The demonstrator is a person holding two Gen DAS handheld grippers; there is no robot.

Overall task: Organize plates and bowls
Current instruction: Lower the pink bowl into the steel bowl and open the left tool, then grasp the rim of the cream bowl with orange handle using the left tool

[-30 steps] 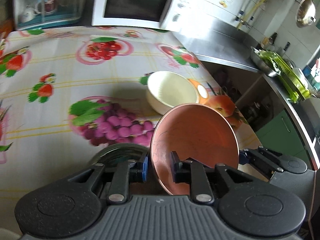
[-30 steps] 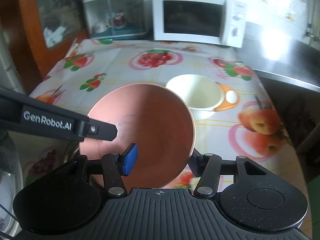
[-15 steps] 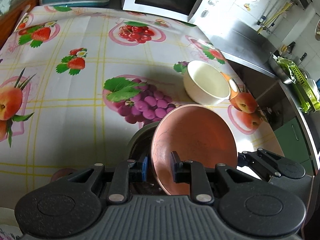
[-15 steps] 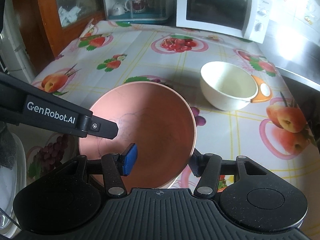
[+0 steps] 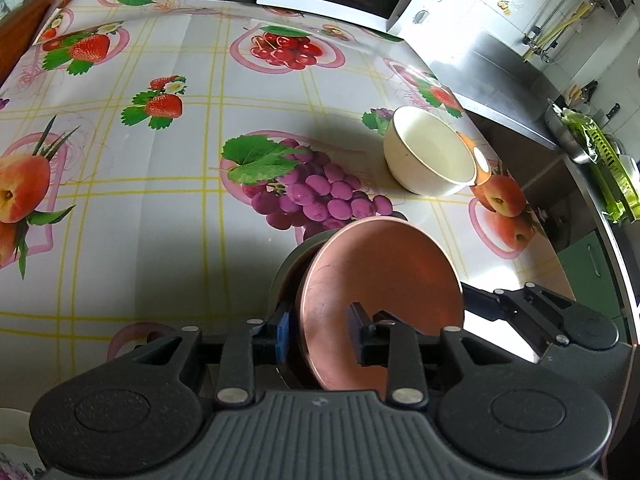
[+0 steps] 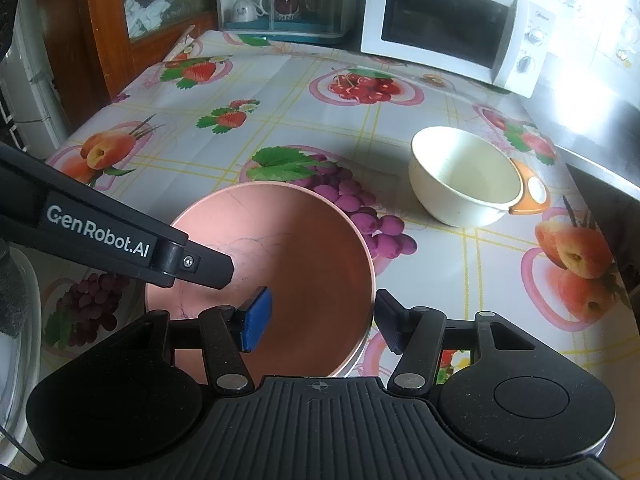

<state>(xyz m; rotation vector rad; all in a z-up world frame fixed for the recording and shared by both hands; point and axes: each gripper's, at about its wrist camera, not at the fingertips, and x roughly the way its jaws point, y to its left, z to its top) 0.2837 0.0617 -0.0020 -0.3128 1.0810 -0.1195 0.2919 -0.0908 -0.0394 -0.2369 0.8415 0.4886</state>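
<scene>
Nearest, both tongs meet on one pink bowl (image 6: 276,264), held above the near edge of the counter (image 5: 160,208). From the left wrist camera, the left tongs (image 5: 320,334) are clenched on the bowl's rim, one finger outside and one inside the wall, and the bowl (image 5: 380,292) stands tilted with its opening toward 3 o'clock; a dark rim of a second dish (image 5: 288,268) shows just behind it at 9 o'clock, something the right wrist camera does not reveal. That right view instead looks into the bowl's hollow: the right tongs (image 6: 320,318) straddle its wall, blue pad (image 6: 256,316) inside, the other finger outside at 3 o'clock; whether they press it I cannot tell. The left tool's arm crosses in from 9 o'clock. Farther, toward 1 o'clock, a cream bowl (image 6: 464,184) sits upright on the fruit-printed cloth, well apart. Farthest stands a white microwave (image 6: 452,40), with a glass cabinet (image 6: 280,4) at 11 o'clock.
</scene>
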